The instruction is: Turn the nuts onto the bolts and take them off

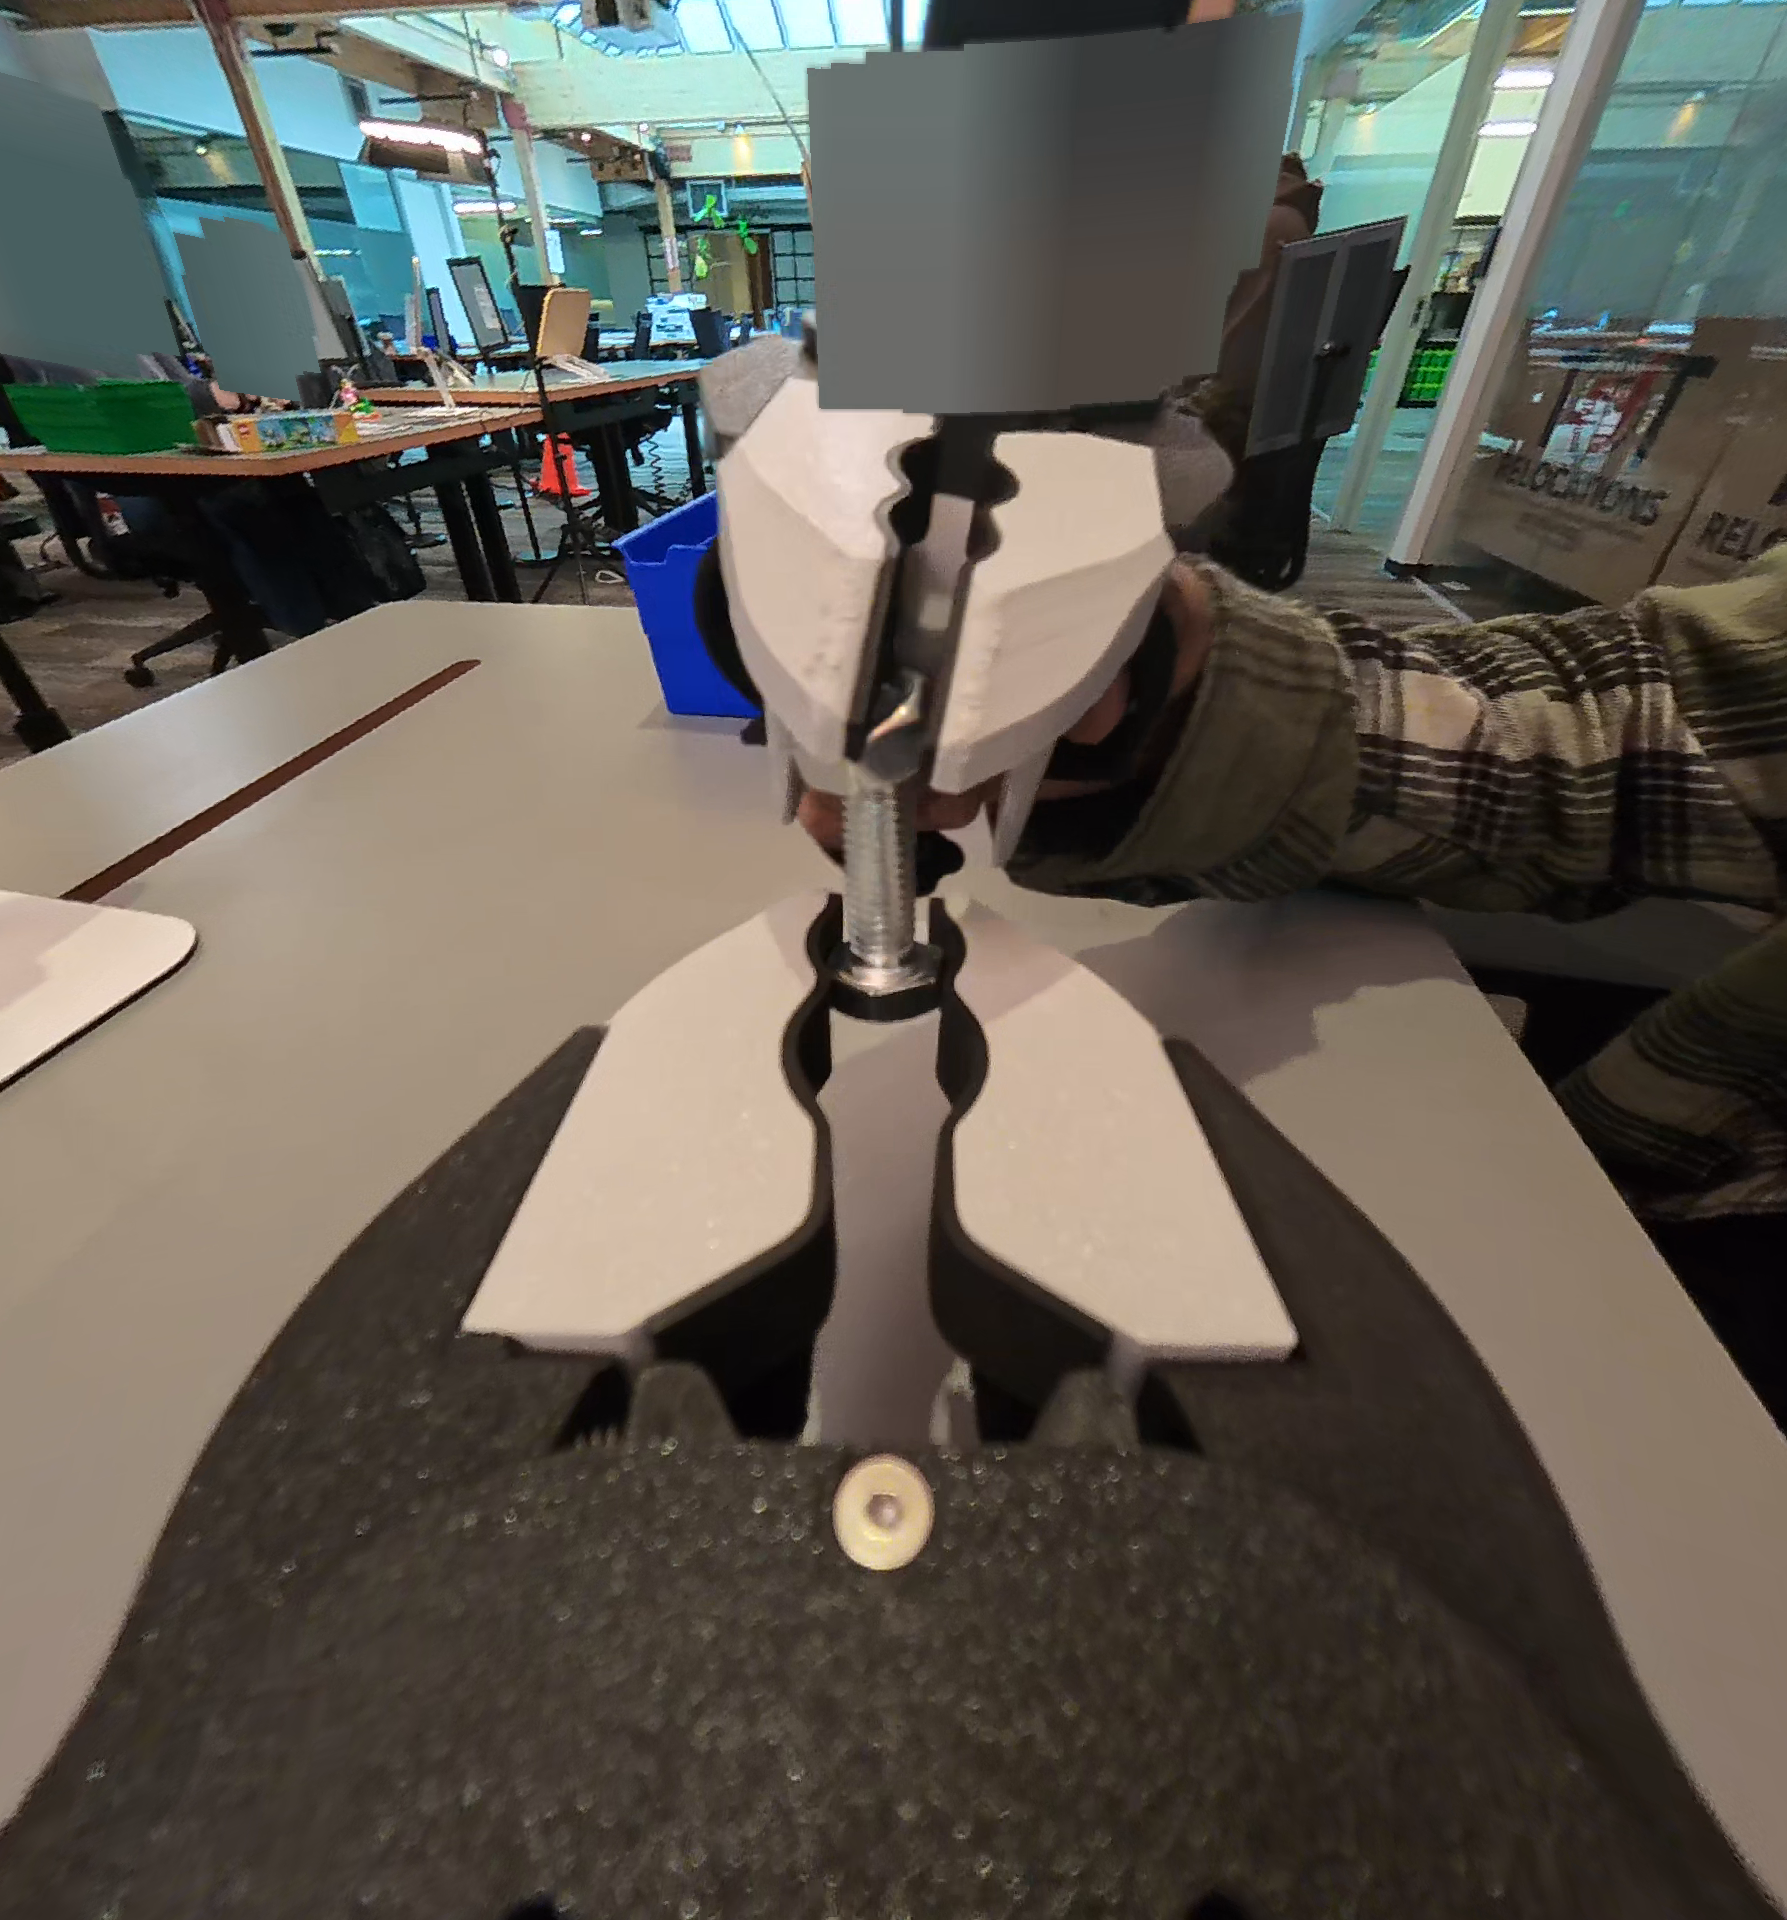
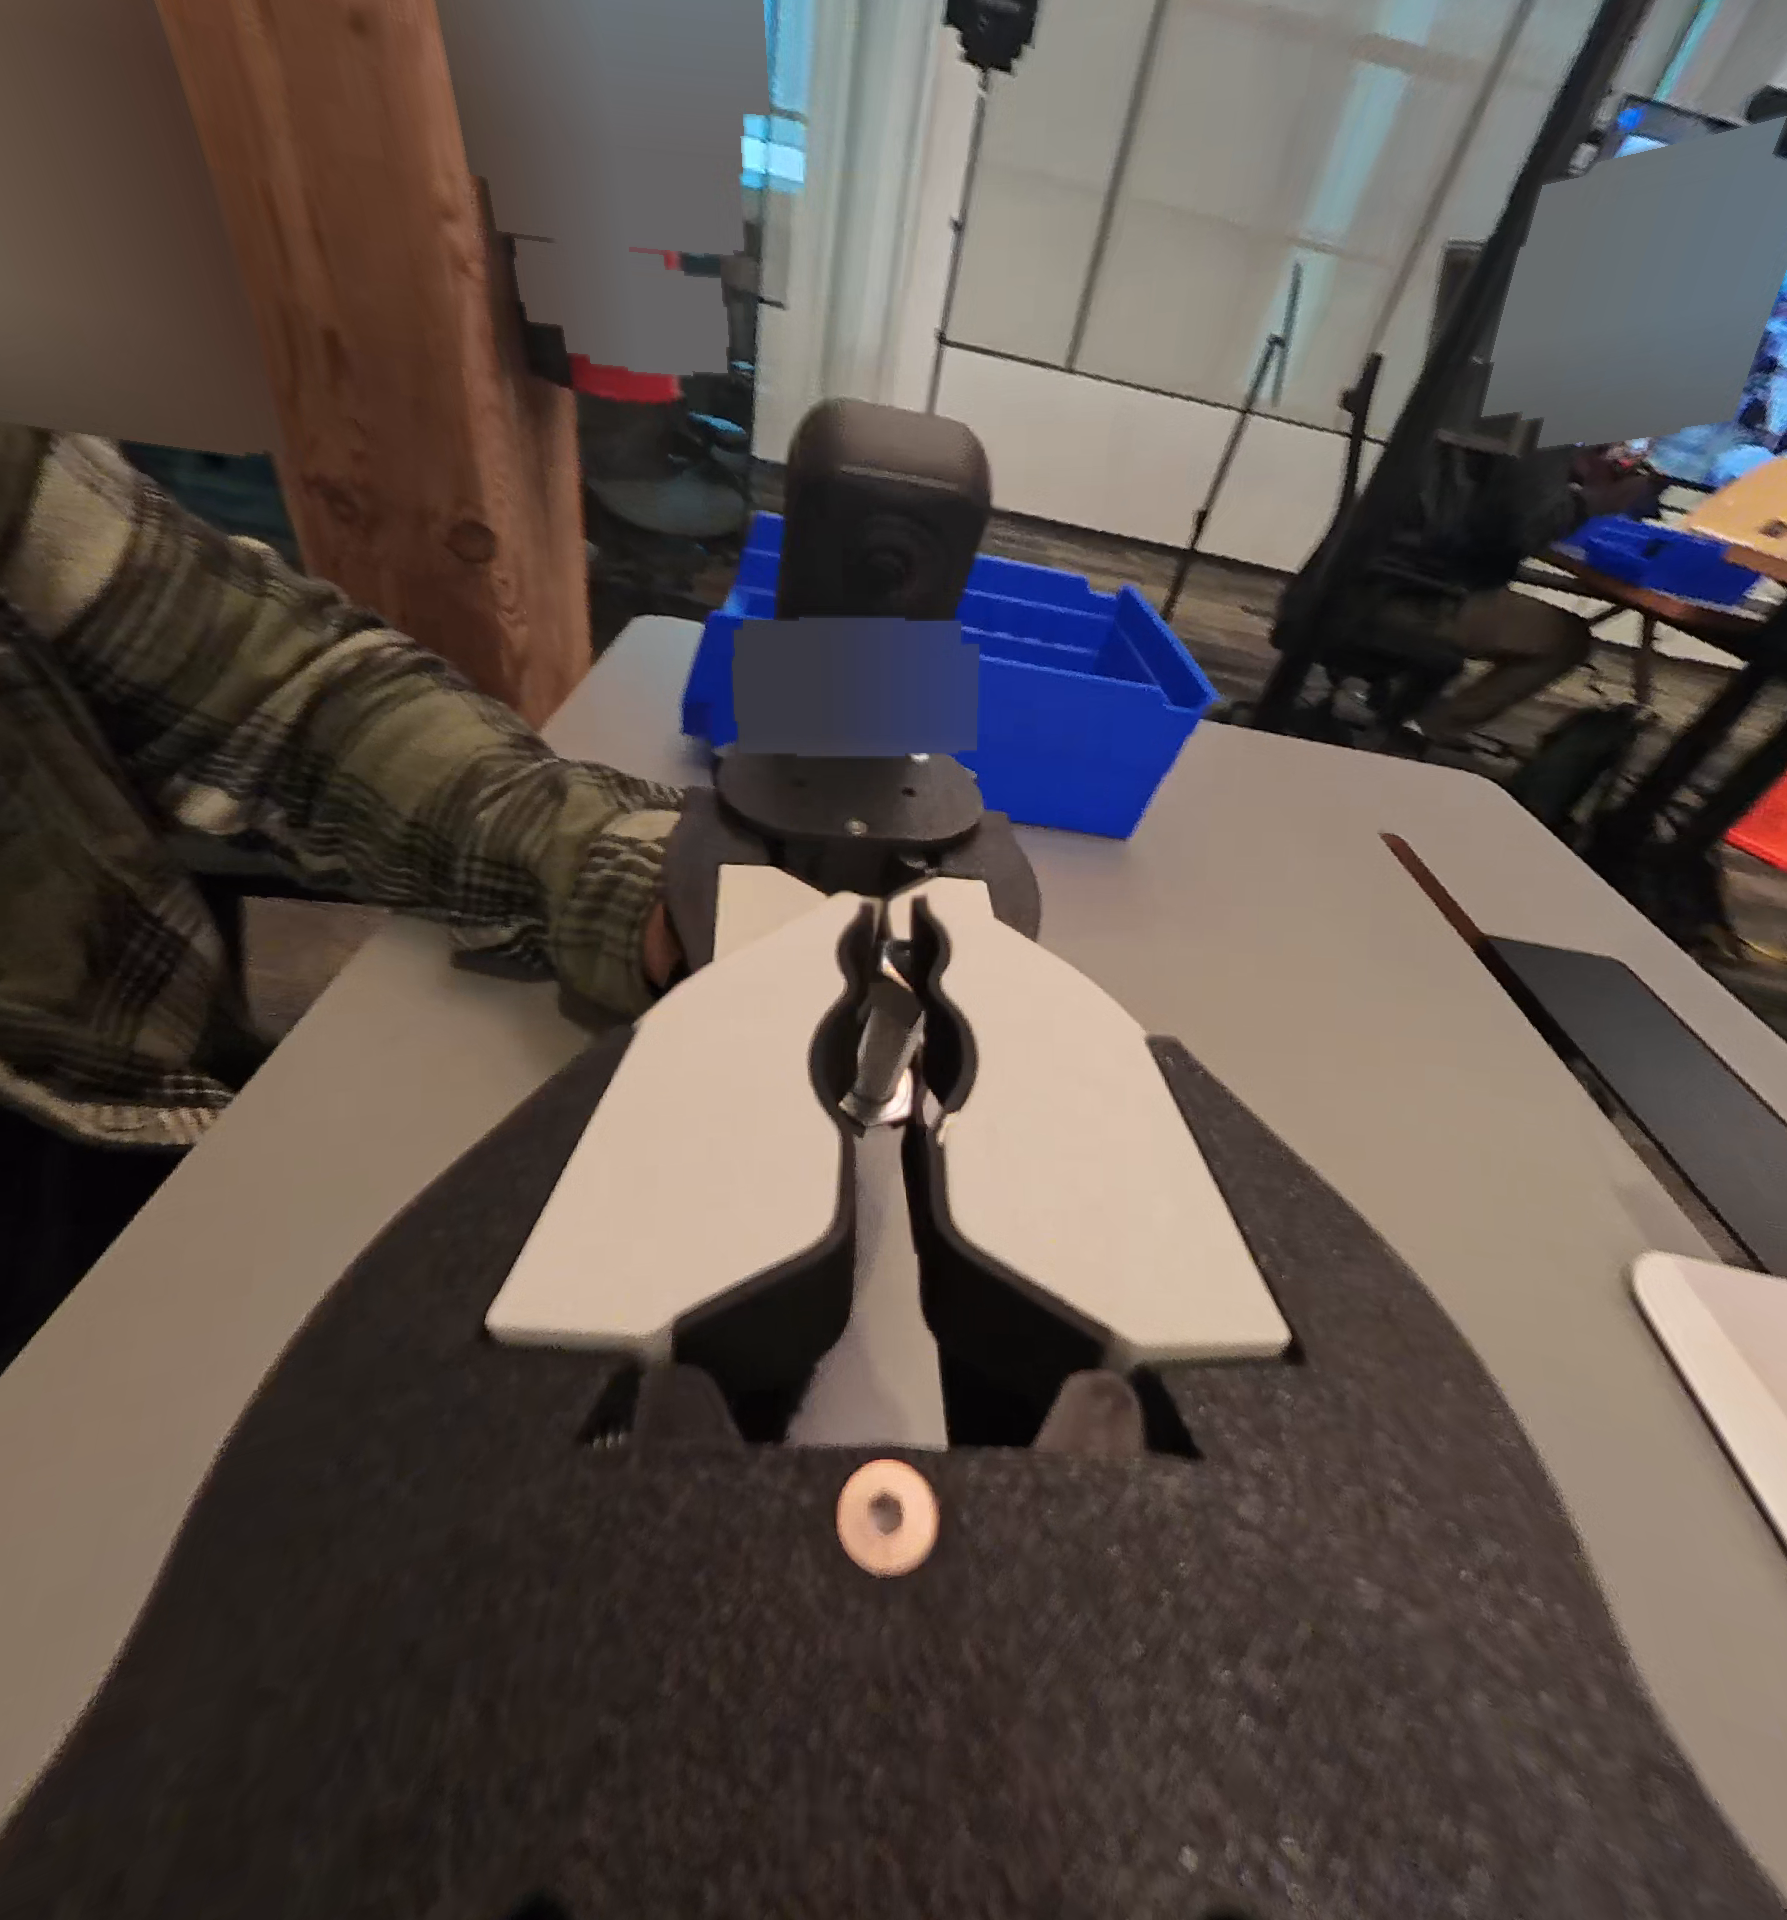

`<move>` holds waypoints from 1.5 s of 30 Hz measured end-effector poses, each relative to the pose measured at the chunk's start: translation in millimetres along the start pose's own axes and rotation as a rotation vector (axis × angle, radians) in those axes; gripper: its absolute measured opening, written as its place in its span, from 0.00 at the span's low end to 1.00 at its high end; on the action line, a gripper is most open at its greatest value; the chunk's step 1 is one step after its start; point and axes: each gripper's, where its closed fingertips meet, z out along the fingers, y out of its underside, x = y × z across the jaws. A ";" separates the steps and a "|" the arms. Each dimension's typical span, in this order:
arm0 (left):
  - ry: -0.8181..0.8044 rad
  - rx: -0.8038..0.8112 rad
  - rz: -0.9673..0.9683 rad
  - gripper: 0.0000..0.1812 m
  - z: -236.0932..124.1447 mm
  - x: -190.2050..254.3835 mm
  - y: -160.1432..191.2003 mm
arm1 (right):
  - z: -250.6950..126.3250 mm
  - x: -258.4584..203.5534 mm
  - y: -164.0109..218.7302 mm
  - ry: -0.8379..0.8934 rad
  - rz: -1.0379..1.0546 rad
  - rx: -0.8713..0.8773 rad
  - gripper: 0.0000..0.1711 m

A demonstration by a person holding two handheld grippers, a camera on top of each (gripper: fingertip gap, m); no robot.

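In the left wrist view, my left gripper (image 1: 881, 940) is shut on a silver nut (image 1: 881, 979) at its fingertips, above the grey table (image 1: 369, 1039). A threaded silver bolt (image 1: 876, 857) runs from the nut to my right gripper (image 1: 894, 779) opposite, which is shut on the bolt's head (image 1: 897, 715). In the right wrist view, my right gripper (image 2: 891, 920) holds the bolt head (image 2: 871, 1103) deep between its white fingers. The bolt shaft (image 2: 884, 1034) points away toward the left gripper, whose camera (image 2: 884, 520) faces me. The nut is mostly hidden there.
A blue bin (image 1: 676, 613) (image 2: 1065, 707) stands at the table's far edge. A white pad (image 1: 37, 966) (image 2: 1772, 1403) lies to one side. A person's plaid sleeves (image 1: 1491, 748) (image 2: 297, 727) hold the grippers. A dark strip (image 2: 1647, 1060) runs along the table. Some 6 cm of space lies between my two pairs of fingers.
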 end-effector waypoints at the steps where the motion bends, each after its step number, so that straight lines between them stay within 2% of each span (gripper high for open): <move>1: 0.012 0.006 0.005 0.08 -0.1 2.1 -1.1 | -0.6 -2.5 -1.8 -0.031 -0.003 0.017 0.04; 7: 0.033 0.018 0.032 0.08 0.3 7.6 -3.7 | -2.1 -8.4 -4.8 -0.124 -0.002 0.044 0.03; 26: 0.027 0.000 0.042 0.08 2.4 8.3 -2.2 | -0.6 -8.1 -3.9 -0.112 -0.010 0.014 0.09; 30: 0.022 -0.008 0.053 0.08 2.8 8.3 -1.2 | -1.1 -7.4 -7.6 -0.100 -0.001 0.021 0.14; 35: 0.009 -0.015 0.068 0.08 2.2 7.3 -1.0 | -7.9 1.4 -9.2 -0.022 0.089 -0.012 0.27; 41: -0.006 -0.025 0.088 0.08 2.5 6.3 -0.2 | -7.2 -0.7 8.3 -0.009 0.181 -0.119 0.27; 45: -0.015 -0.034 0.100 0.08 3.3 6.3 0.7 | -2.9 -3.9 12.5 -0.030 0.213 -0.123 0.20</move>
